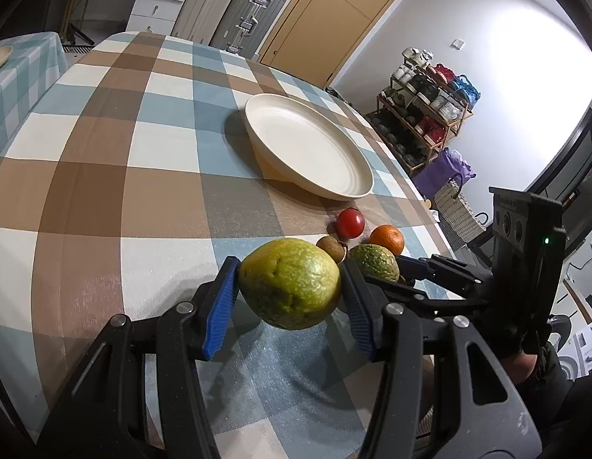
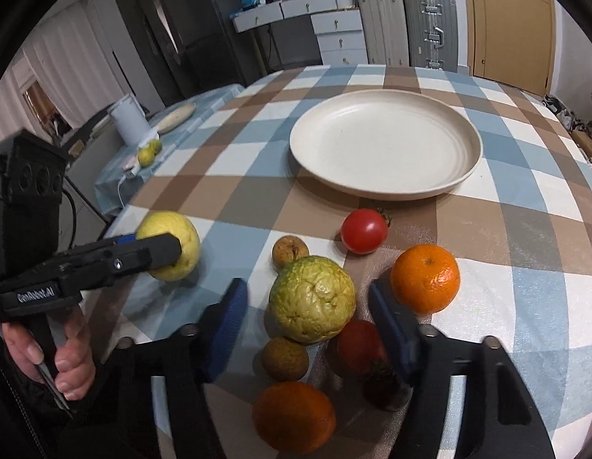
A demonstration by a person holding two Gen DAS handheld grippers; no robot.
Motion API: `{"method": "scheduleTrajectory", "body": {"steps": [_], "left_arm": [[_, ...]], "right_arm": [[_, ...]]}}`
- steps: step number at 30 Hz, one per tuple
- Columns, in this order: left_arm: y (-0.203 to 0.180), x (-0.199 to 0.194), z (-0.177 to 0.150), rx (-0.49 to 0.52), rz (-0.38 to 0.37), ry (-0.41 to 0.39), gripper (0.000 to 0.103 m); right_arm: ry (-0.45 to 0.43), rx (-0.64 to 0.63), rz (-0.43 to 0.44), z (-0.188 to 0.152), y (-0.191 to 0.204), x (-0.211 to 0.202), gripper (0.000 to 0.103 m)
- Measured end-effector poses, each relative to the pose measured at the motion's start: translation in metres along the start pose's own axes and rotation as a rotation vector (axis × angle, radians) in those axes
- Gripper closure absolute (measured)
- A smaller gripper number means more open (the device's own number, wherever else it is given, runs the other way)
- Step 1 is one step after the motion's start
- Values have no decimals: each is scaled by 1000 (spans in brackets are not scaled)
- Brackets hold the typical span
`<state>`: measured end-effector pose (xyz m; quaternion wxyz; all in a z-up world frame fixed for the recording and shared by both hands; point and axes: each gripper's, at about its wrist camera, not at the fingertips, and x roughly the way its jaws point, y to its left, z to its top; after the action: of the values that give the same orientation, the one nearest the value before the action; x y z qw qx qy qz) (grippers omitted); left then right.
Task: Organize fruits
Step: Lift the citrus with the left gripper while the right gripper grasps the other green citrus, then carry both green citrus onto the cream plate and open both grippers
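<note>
My left gripper (image 1: 290, 287) is shut on a yellow-green guava (image 1: 290, 283) and holds it just above the checkered table; it also shows in the right wrist view (image 2: 169, 246). My right gripper (image 2: 309, 302) is open, its blue pads either side of a second guava (image 2: 312, 299) that rests on the cloth. Around it lie two oranges (image 2: 425, 278) (image 2: 294, 417), two tomatoes (image 2: 364, 230) (image 2: 359, 344) and two small brown fruits (image 2: 290, 250) (image 2: 285, 357). An empty cream plate (image 2: 385, 145) sits farther back.
A side table at left holds a white jar (image 2: 129, 120), a flat dish (image 2: 175, 116) and two small green fruits (image 2: 148, 151). Suitcases (image 2: 429, 30), drawers and a door stand beyond the table. A shoe rack (image 1: 425, 114) stands off the table's right edge.
</note>
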<state>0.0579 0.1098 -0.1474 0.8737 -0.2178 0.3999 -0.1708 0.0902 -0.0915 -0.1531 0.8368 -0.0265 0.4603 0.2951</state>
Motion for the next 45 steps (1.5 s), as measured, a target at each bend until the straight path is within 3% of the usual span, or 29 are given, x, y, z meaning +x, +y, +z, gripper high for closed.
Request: {"method": "scheduleTrajectory", "body": {"steps": [3,8,14,20,28,37,40,45], "left_arm": [[-1,2,1,5,7,1,53],[-8,4,4,20,16,6,53],[-16,8,18,41,23,6,53],[-28,15,49,74,24,-4,53],[-48,39,104,116,35,-18,53],[-57,88,168,134,50,-7,53],[-55,107,184,142,23,-2,53],[-49,141,202,153,38,33,53]], "right_arm": [[3,-14,-20,-1,1,2,54],[-12,27,9,-1,-8,-1,54],[-97,72,94,1,-19,-23,54],[-186,97,168,15,-32,-50,54],[-254,95,160,57,-65,-67,54],[-277,52,156,118,-96,-48,54],[-264,42,152,135,-104,-30,54],[-222,52,145,152,-119,6,54]]}}
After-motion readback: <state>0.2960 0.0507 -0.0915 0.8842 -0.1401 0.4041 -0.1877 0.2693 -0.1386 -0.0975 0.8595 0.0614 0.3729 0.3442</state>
